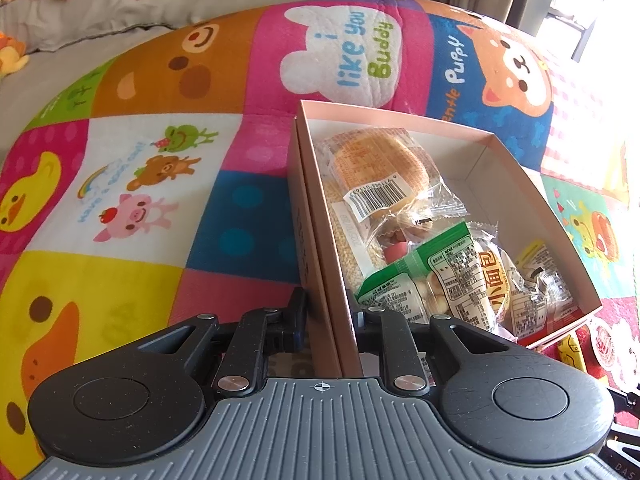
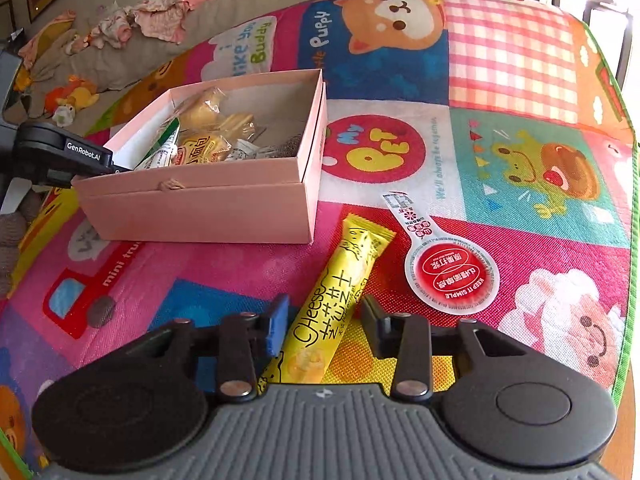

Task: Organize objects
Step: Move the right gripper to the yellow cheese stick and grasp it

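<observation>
**Cheese bar clamped, box wall pinched**

Here, the pink box [image 1: 472, 168] is seen resting on a colourful cartoon play mat [image 1: 160, 160], its near wall pinched between the closed jaws of the left gripper [image 1: 326, 312]. Inside the box several wrapped snacks are packed: a bun in clear wrap [image 1: 380, 168], a green-edged packet [image 1: 404, 280] and a small bread pack [image 1: 492, 280].

In the right wrist view, the yellow cheese bar [image 2: 340, 280] is laid on the mat just in front of the box's long side, apart from it. The right gripper [image 2: 324, 324] is closed on the bar's near end, a pad pressed on each flank. A red round-headed sachet [image 2: 452, 272] is found just right of the bar, flat on the mat. Beyond the mat, soft toys [image 2: 72, 98] and crumpled clothes [image 2: 160, 14] are scattered on a grey surface
</observation>
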`<state>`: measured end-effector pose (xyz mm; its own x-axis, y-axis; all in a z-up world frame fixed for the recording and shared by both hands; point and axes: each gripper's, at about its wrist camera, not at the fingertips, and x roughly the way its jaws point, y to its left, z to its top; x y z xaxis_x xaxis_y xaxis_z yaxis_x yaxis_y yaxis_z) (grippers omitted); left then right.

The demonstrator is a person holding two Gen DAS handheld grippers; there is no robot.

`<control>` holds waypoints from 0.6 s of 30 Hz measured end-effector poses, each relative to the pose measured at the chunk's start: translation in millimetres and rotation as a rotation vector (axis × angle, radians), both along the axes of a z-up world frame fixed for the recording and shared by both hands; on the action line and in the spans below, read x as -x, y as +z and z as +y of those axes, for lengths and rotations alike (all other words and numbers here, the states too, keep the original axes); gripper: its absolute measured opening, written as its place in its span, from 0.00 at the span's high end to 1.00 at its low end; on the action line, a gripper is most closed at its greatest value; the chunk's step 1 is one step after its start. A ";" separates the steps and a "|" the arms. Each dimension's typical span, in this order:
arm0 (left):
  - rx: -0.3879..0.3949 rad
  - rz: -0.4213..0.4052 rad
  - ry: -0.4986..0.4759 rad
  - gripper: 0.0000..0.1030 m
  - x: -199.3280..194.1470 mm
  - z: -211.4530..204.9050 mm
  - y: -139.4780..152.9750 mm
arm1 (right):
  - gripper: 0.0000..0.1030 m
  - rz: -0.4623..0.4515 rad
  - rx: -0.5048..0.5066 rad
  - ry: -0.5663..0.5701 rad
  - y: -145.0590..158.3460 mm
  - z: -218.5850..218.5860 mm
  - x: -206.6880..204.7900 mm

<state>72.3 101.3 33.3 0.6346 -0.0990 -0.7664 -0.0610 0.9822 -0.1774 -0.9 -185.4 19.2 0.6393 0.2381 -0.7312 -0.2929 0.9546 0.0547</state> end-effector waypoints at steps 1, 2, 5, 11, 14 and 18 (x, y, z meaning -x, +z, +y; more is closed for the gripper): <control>0.001 -0.001 0.001 0.80 -0.4 0.0 -0.2 | 0.74 0.003 0.001 -0.005 0.4 -3.3 2.8; 0.003 -0.001 0.003 0.80 -1.0 0.1 -0.2 | 0.75 0.003 0.001 -0.014 0.5 -7.4 5.9; 0.004 -0.001 0.006 0.81 -2.8 -0.4 0.1 | 0.76 0.008 0.001 -0.041 0.5 -15.9 19.1; 0.000 -0.002 0.006 0.81 -3.3 -0.7 0.4 | 0.75 0.041 -0.044 -0.021 2.8 -12.6 46.5; 0.000 -0.001 0.004 0.81 -3.0 -0.5 0.5 | 0.74 0.034 -0.058 -0.015 2.0 -5.9 48.6; 0.000 -0.003 0.000 0.81 -2.4 -0.1 -0.2 | 0.74 -0.002 -0.015 -0.030 -0.3 6.1 41.4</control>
<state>74.7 101.3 33.1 0.6371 -0.0992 -0.7644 -0.0600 0.9823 -0.1776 -42.3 -179.2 18.9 0.6476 0.2301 -0.7264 -0.2646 0.9619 0.0688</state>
